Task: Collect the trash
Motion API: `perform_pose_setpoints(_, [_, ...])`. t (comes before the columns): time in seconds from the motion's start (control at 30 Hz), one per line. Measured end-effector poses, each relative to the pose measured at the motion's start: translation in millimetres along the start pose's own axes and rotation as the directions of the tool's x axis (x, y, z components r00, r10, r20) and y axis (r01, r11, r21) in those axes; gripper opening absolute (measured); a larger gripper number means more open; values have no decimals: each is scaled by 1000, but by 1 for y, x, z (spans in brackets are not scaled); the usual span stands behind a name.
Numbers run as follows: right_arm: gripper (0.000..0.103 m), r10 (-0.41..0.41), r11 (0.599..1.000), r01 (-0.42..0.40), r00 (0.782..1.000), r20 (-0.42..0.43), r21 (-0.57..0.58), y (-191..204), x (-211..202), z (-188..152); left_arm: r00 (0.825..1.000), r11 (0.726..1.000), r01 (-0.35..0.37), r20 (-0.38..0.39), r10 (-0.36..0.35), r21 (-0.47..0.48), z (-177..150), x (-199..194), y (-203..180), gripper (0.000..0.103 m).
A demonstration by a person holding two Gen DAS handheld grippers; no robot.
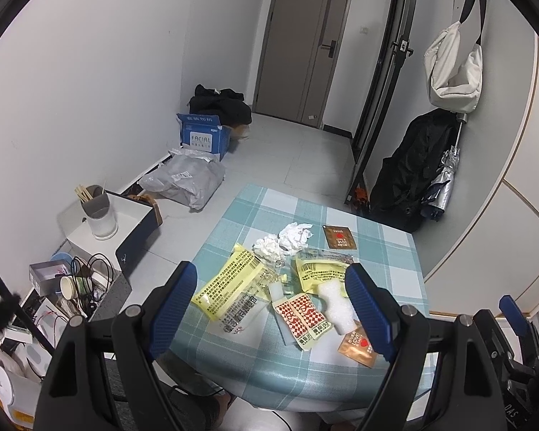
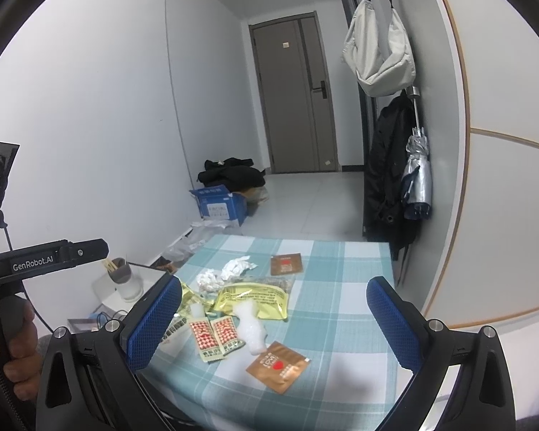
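Trash lies on a table with a blue-checked cloth (image 1: 377,251) (image 2: 341,287): yellow wrappers (image 1: 230,280) (image 2: 255,296), red-checked sauce packets (image 1: 303,316) (image 2: 215,336), a white foam piece (image 1: 336,305) (image 2: 251,327), crumpled tissues (image 1: 284,240) (image 2: 230,269), and two brown sachets, one near (image 1: 357,346) (image 2: 278,364) and one far (image 1: 337,237) (image 2: 285,264). My left gripper (image 1: 273,309) is open above the near pile, holding nothing. My right gripper (image 2: 273,323) is open above the table's near edge, holding nothing.
On the floor to the left are a blue carton (image 1: 203,136), a grey plastic bag (image 1: 187,179), a white box with a chopstick holder (image 1: 97,212) and cluttered boxes with cables (image 1: 75,287). A coat and umbrella (image 2: 417,179) hang at right. A door (image 1: 302,46) is at the back.
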State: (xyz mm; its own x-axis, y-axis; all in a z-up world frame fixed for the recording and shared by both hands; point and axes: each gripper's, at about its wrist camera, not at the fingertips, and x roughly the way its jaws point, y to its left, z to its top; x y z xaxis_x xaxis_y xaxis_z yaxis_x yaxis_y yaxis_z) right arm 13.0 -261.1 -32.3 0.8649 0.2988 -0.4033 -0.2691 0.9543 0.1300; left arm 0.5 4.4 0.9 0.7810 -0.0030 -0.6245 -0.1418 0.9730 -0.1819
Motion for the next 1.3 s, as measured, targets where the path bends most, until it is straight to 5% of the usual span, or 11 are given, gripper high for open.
perform_pose_setpoints(1.3, [103, 19, 1000, -19, 1000, -5, -13, 5, 5, -2, 999, 999, -38, 1, 38, 8, -1, 8, 2, 82])
